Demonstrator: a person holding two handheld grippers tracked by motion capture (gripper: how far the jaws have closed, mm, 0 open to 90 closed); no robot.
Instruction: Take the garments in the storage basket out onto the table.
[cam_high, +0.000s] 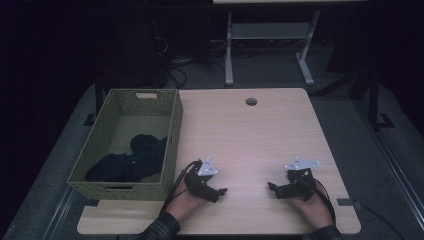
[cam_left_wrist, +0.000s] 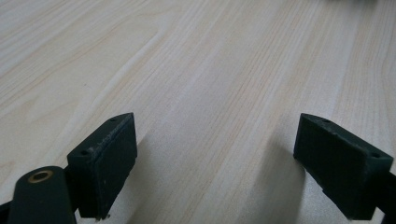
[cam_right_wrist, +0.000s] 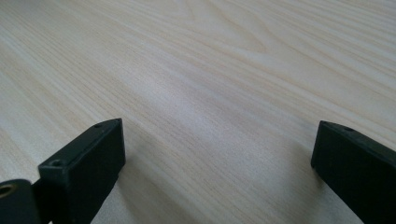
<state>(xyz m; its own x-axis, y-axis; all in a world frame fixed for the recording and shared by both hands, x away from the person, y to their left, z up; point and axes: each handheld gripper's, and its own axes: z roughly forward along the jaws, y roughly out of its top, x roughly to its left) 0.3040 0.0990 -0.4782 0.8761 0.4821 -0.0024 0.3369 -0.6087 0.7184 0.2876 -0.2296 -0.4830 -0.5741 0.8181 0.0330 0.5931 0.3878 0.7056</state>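
Observation:
My left gripper (cam_high: 220, 191) rests low over the front of the light wooden table (cam_high: 250, 135), just right of a green woven basket (cam_high: 172, 145). Its jaws stand wide apart in the left gripper view, the gripper (cam_left_wrist: 215, 154) open with only bare wood between them. My right gripper (cam_high: 272, 187) lies further right near the front edge, pointing left toward the other one. The right gripper (cam_right_wrist: 217, 158) is open too, with nothing between its jaws. Dark blue clothing (cam_high: 132, 159) lies bunched inside the basket.
The basket takes up the table's left side. A round cable hole (cam_high: 251, 101) sits near the far edge. Beyond the table stand white desk legs (cam_high: 229, 50) and cables on a dark floor.

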